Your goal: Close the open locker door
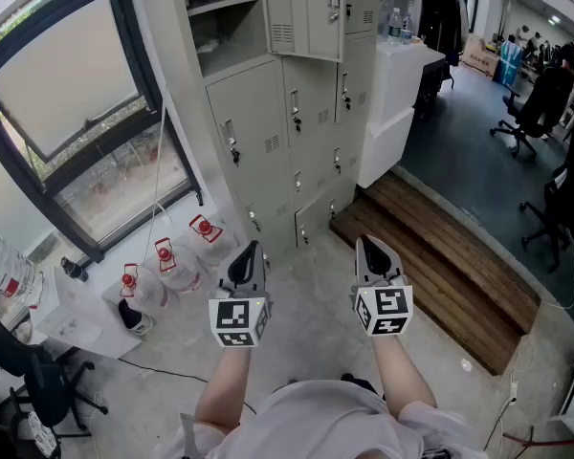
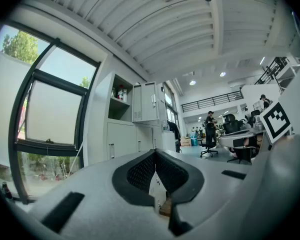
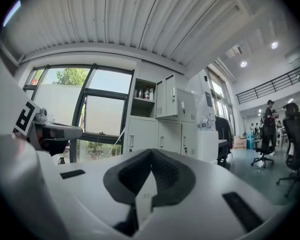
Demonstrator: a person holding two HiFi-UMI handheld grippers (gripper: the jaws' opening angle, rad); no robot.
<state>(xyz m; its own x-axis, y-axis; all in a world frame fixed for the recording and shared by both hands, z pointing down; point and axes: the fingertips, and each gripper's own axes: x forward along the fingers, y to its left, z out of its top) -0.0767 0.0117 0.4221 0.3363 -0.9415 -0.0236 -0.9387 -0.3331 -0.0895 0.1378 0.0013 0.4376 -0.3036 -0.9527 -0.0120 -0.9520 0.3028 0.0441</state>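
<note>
Before lockers (image 1: 268, 132), grippers (image 1: 252, 249) (image 1: 367, 242) abreast, jaws together

Pale grey lockers (image 1: 297, 113), red-capped jugs (image 1: 165, 261)

Locker bank (image 1: 287, 122) set against back wall, window (image 1: 77, 103) to its left. In top row, open locker door (image 1: 311, 12) hung right of open compartment (image 1: 215, 17). On floor before window, water jugs (image 1: 177, 266) stood together. Right of lockers, wooden step (image 1: 430, 256) laid; office chairs (image 1: 531, 113) placed beyond it.
</note>
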